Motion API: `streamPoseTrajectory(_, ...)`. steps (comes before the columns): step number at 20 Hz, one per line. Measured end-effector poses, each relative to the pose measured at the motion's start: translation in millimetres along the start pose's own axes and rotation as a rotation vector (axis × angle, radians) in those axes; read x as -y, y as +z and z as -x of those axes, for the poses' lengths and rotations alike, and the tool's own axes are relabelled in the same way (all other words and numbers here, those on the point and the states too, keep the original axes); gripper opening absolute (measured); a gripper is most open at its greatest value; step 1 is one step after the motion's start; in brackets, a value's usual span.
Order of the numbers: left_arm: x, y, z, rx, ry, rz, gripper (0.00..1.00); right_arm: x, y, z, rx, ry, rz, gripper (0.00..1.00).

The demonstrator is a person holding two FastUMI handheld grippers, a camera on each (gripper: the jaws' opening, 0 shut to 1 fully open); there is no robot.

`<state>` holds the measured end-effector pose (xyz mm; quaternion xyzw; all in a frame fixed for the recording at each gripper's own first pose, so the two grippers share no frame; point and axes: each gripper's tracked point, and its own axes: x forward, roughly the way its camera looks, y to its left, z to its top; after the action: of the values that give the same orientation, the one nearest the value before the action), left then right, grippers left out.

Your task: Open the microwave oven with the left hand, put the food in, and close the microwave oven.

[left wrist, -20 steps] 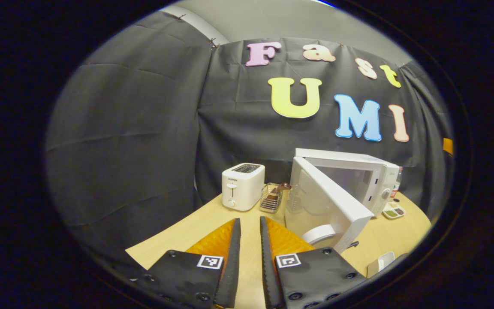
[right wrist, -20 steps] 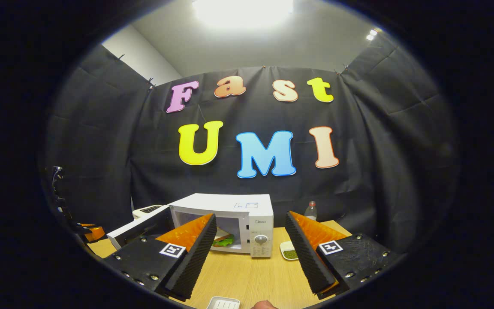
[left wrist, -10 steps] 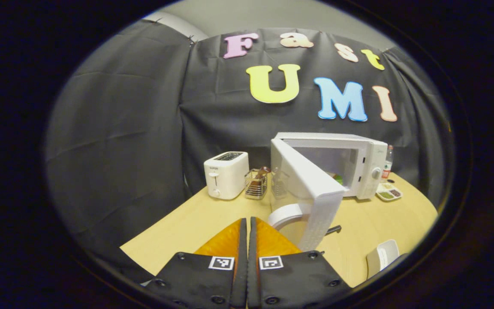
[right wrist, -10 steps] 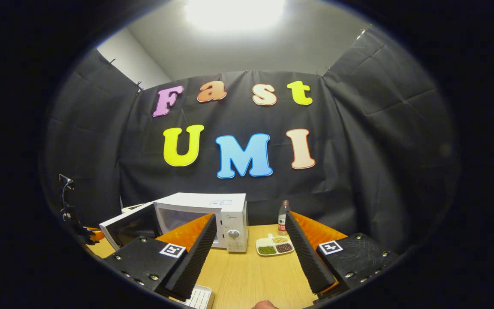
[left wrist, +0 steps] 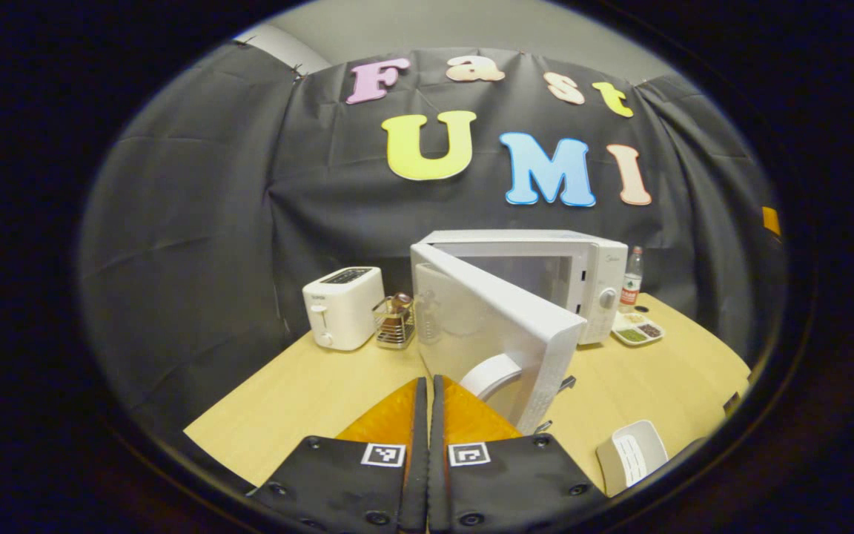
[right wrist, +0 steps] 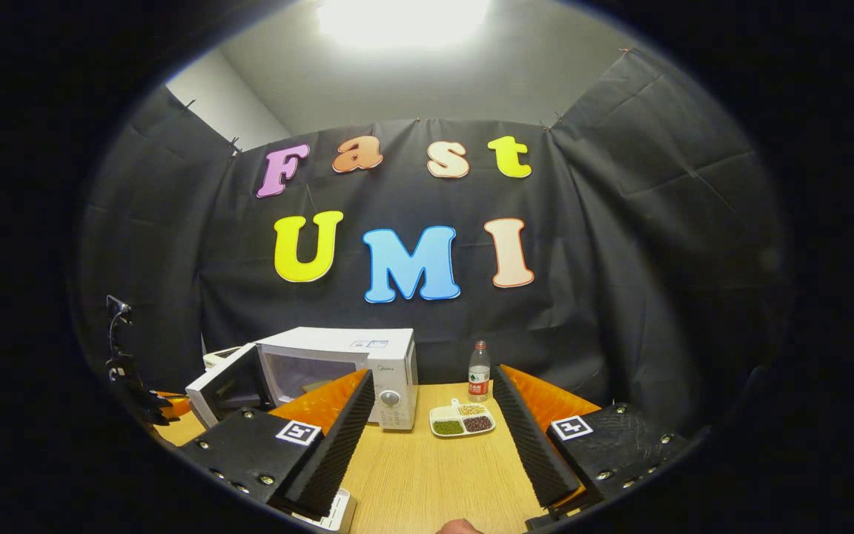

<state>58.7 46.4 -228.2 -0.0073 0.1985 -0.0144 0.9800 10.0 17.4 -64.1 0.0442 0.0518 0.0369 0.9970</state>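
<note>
- Left hand-held gripper [left wrist: 427, 389] clenched on nothing, just behind the microwave door [left wrist: 497, 326] — door half open.
- Right hand-held gripper [right wrist: 433, 430] released, empty, over the surface [right wrist: 427, 475].
- Closing step: push the door flush against the microwave oven [right wrist: 338, 371].
</note>
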Motion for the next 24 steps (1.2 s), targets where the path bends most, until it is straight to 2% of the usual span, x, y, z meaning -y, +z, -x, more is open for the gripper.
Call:
streamPoseTrajectory(5, 30.4, 8.9, -23.5, 0.003, -0.094, -0.004, 0.07, -18.4, 3.0, -14.6, 0.002, 0.01, 0.025, 0.97)
streamPoseTrajectory(11, 61.8, 24.0, -58.2, 0.012, -0.211, -0.007, 0.07, -32.1, 5.5, -29.7, 0.004, -0.017, 0.034, 0.97)
streamPoseTrajectory(18, 97.2, 38.8, -97.9, 0.024, -0.338, -0.005, 0.07, -38.9, 0.8, -41.2, -0.018, -0.077, 0.047, 0.97)
streamPoseTrajectory(24, 125.6, 49.9, -133.2, 0.034, -0.418, -0.015, 0.07, -31.6, -1.8, -49.3, -0.032, -0.154, 0.054, 0.97)
